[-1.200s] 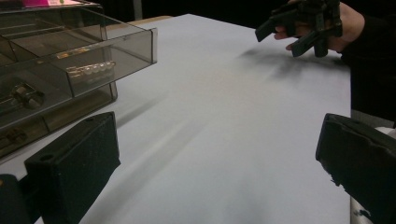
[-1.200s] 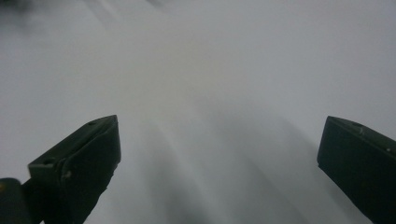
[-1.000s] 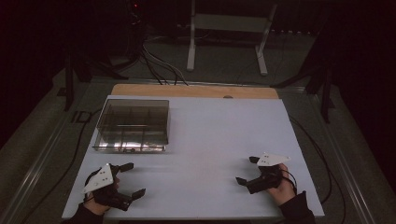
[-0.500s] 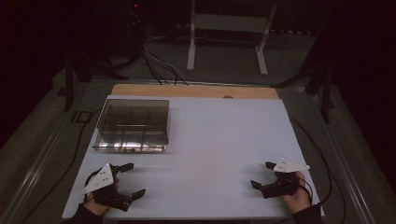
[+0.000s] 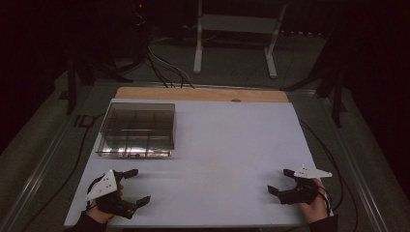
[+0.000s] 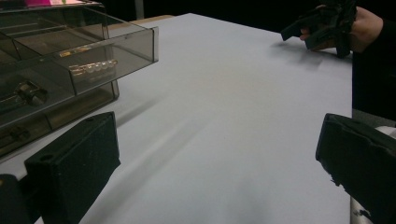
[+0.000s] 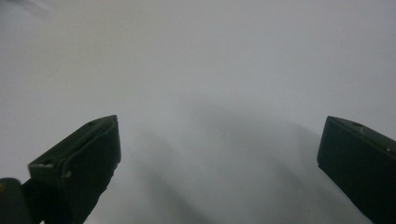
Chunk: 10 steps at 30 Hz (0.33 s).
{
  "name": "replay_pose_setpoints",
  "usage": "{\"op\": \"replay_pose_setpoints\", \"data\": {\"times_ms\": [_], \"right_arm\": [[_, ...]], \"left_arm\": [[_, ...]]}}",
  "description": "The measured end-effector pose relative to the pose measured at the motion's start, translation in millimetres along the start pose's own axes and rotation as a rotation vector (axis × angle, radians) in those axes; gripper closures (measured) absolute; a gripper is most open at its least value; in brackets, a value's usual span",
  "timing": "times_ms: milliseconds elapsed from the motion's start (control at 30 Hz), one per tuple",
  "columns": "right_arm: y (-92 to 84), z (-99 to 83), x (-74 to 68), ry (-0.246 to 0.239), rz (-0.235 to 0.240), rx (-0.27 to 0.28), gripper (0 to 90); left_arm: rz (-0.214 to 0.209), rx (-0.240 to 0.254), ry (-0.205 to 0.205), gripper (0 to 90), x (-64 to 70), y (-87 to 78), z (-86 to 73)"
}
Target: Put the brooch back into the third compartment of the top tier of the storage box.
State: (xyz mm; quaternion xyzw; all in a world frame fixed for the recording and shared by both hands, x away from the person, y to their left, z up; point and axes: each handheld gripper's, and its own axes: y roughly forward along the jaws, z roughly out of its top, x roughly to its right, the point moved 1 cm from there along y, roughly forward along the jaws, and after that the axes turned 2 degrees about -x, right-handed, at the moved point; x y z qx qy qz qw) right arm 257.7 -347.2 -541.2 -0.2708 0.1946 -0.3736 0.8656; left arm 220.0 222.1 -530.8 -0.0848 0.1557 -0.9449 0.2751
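A clear smoky plastic organizer box (image 5: 138, 129) with inner dividers stands at the table's left, toward the back. In the left gripper view the box (image 6: 60, 70) is close on the left, with small metal parts in its compartments. My left gripper (image 5: 138, 185) rests near the front left corner, open, jaws wide apart and empty (image 6: 219, 154). At the front right, low over the white tabletop, my right gripper (image 5: 280, 181) is open too, nothing between its jaws (image 7: 219, 154). The left gripper view catches that right gripper (image 6: 317, 25) far off, held by a hand.
The white table top (image 5: 227, 145) ends in a wooden strip (image 5: 203, 94) at the back. Cables (image 5: 164, 67) and a white stand (image 5: 234, 29) lie on the dark floor beyond. A cable (image 5: 333, 159) trails off the table's right edge.
My right gripper has moved toward the front right edge of the table. The left gripper has stayed where it was.
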Motion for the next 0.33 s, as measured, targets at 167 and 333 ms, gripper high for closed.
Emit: {"op": "replay_pose_setpoints", "data": {"times_ms": [167, 333], "right_arm": [[3.4, 0.3, -1.2, -0.007, 0.006, -0.016, 0.0], [1.1, 2.4, -1.7, -0.014, 0.001, -0.001, 0.0]], "left_arm": [[0.001, -0.002, 0.0, 0.6, -0.2, 0.0, -0.2], [0.0, 0.001, 0.0, 0.6, 0.0, -0.5, 0.1]]}}
